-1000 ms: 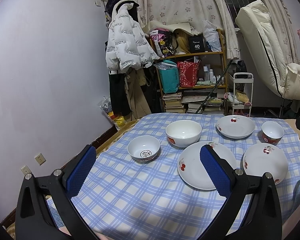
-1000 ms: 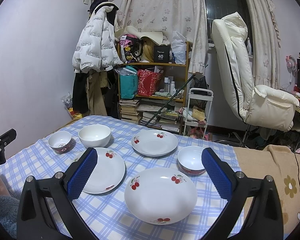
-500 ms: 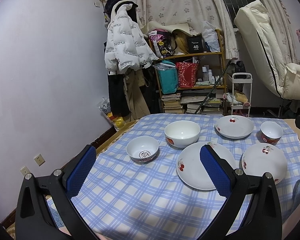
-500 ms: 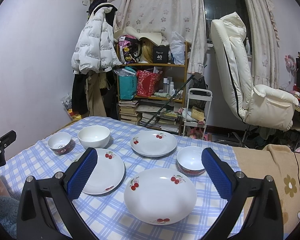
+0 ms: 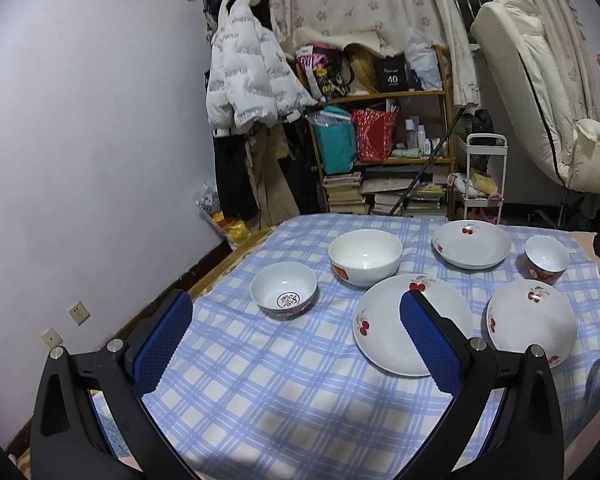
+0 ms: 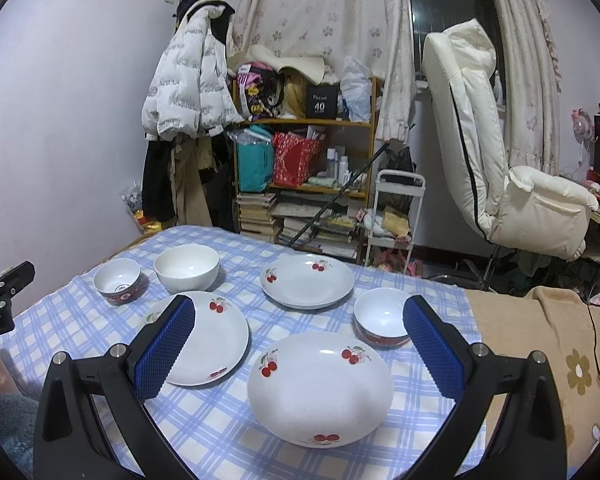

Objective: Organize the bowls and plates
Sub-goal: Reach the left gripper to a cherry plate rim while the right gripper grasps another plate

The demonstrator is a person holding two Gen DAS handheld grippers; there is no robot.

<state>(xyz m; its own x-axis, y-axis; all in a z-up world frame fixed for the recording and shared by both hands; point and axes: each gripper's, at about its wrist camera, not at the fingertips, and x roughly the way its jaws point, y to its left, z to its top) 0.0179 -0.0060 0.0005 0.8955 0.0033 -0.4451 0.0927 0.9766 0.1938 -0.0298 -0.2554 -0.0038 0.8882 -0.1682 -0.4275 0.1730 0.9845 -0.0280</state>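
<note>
now, with both the left tool (image 5: 294,336) and right tool (image 6: 299,340) spread apart and empty, pinch the rim of the near plate (image 6: 320,388), beside the small bowl (image 6: 382,322).

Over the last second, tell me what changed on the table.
Almost nothing. Both views drifted slightly, so the left gripper and right gripper shifted a little, but neither took hold of or released anything; both are open and empty. The three cherry plates and three bowls lie where they were on the checked cloth, none stacked.
</note>
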